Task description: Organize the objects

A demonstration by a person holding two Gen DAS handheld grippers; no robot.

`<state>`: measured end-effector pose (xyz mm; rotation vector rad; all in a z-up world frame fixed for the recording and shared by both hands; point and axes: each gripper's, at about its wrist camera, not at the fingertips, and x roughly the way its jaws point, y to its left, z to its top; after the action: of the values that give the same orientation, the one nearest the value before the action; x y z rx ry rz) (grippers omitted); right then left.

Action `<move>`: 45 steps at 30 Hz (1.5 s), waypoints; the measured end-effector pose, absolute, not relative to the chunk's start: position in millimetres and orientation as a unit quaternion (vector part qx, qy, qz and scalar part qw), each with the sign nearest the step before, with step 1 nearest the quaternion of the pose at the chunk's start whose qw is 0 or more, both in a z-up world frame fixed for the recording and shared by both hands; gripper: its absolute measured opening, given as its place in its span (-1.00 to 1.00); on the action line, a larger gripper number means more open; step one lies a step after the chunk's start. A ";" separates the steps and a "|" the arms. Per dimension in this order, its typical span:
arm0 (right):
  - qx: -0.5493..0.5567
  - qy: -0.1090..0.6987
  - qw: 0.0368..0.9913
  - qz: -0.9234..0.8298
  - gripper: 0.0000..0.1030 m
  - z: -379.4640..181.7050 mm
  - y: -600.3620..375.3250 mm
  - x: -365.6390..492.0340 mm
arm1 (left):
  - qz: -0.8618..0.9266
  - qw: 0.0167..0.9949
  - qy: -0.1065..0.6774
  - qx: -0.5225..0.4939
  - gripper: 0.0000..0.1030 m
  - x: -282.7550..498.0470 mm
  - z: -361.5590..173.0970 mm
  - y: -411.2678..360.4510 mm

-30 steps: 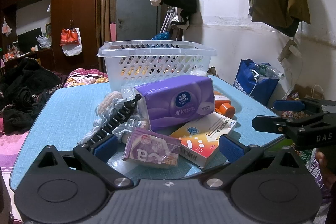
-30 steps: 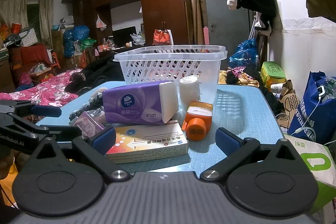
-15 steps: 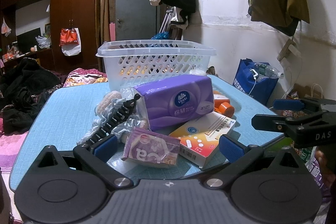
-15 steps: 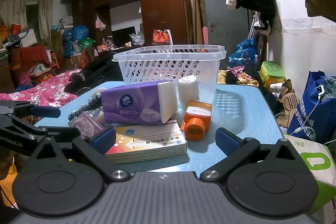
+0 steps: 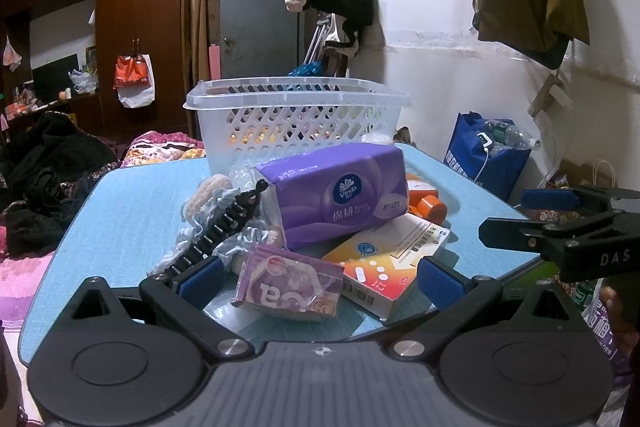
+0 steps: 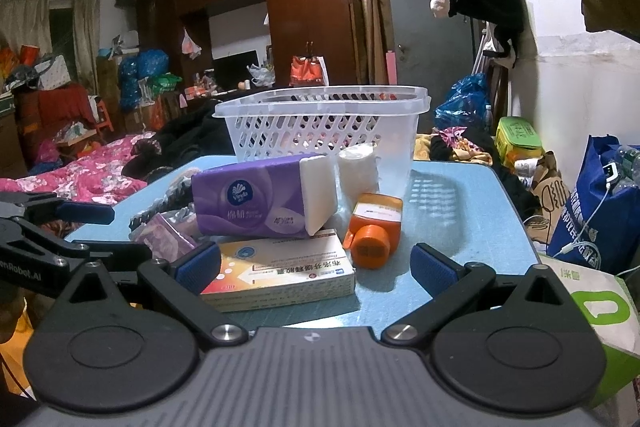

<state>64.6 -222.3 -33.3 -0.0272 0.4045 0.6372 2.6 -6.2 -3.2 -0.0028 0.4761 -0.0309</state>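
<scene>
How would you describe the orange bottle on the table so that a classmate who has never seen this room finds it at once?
Start at the white basket on the blue table. In front of it lies a purple tissue pack; the orange bottle lies on its side just right of that pack. It is the only orange, round-capped thing in the pile.

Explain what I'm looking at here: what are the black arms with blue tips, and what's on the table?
No robot: a person holds one pair of tongs in each hand, with a camera on each looking forward. One view shows the left tongs, the other the right tongs. Both are open and hold nothing. On the blue table lie a purple tissue pack, a medicine box, an orange bottle, a small purple packet and a black comb. Behind them stands a white basket.
</scene>
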 end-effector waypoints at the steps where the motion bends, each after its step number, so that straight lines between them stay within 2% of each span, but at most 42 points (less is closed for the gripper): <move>1: -0.013 0.198 0.929 0.311 1.00 -33.1 -222.7 64.7 | -0.015 0.972 0.235 -0.001 1.00 2.3 -2.8 -5.9; 45: -0.012 0.197 0.929 0.312 1.00 -32.6 -224.6 64.2 | -0.014 0.973 0.229 -0.001 1.00 1.5 -3.1 -7.0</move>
<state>64.2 -224.6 -32.6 -0.0255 0.4044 0.6384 1.6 -7.0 -3.1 -0.0028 0.4627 -0.0273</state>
